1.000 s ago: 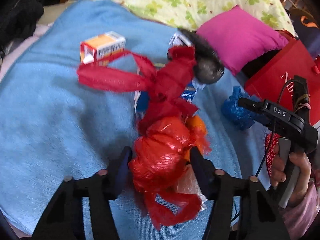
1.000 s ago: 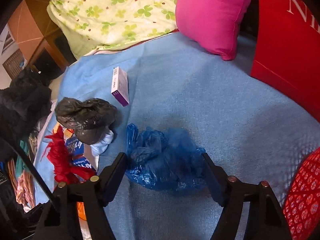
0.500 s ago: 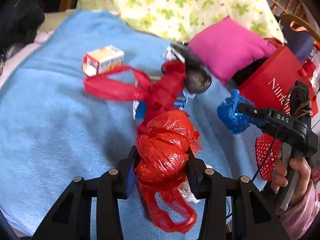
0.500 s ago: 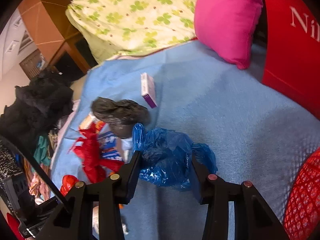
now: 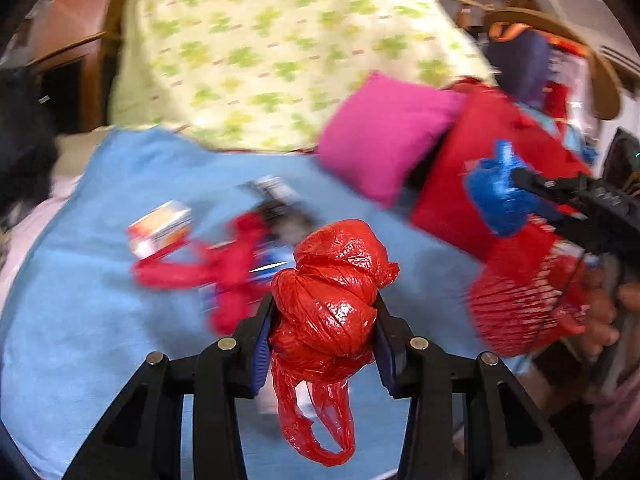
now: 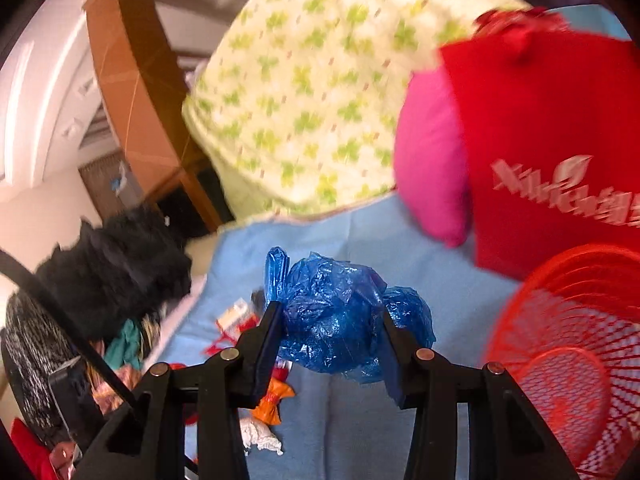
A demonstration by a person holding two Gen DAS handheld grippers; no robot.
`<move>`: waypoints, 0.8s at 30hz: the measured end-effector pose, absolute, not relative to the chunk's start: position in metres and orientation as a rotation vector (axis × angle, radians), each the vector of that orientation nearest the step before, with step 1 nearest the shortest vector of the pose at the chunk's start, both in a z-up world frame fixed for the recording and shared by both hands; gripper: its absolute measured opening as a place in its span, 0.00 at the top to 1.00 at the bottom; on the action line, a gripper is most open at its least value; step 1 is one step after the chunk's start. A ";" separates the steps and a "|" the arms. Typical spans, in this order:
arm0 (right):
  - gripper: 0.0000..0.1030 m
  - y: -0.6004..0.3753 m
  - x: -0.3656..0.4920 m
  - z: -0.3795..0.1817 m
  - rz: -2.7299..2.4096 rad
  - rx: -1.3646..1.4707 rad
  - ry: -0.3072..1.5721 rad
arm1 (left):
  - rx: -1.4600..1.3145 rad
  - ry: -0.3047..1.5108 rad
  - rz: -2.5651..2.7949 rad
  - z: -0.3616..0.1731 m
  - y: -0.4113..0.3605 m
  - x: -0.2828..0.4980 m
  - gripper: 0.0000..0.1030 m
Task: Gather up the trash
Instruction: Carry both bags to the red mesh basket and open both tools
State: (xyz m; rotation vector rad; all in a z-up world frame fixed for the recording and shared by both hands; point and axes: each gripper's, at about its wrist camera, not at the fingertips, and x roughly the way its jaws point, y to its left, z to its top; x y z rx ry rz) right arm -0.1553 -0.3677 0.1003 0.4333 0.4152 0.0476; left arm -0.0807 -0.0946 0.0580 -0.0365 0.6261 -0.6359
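Red bag: a knotted red plastic bag [image 5: 328, 292] is clamped in the left gripper [image 5: 324, 320], its loose handle loop dangling below the pads, clear of the blue blanket [image 5: 80, 320].
Blue bag: a crumpled blue plastic bag [image 6: 332, 320] is pinched in the right gripper [image 6: 328, 340], also off the blanket and just left of the basket.
Claws: both are closed on their bags, with the film bulging out past each pair of pads.
Basket: the red mesh basket [image 6: 568, 340] sits at the blanket's right edge, in front of a red paper bag [image 6: 552, 140] and a pink cushion [image 6: 432, 168].
Left behind: an orange-and-white carton [image 5: 160, 230], a red strip of plastic [image 5: 224, 268] and other small scraps lie mid-blanket, blurred.
Step in hand: carrying both bags to the basket, as I judge it.
Doing it well: bring each bag fully over the basket's rim before letting go; keep the squeeze steady, since slick film can slide; mind the red bag's hanging loop so it does not snag the mesh; release one bag at a time.
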 end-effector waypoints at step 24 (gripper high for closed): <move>0.37 -0.560 -0.269 0.040 -0.233 0.993 0.277 | 0.035 0.711 -0.940 0.106 -0.369 -0.122 0.34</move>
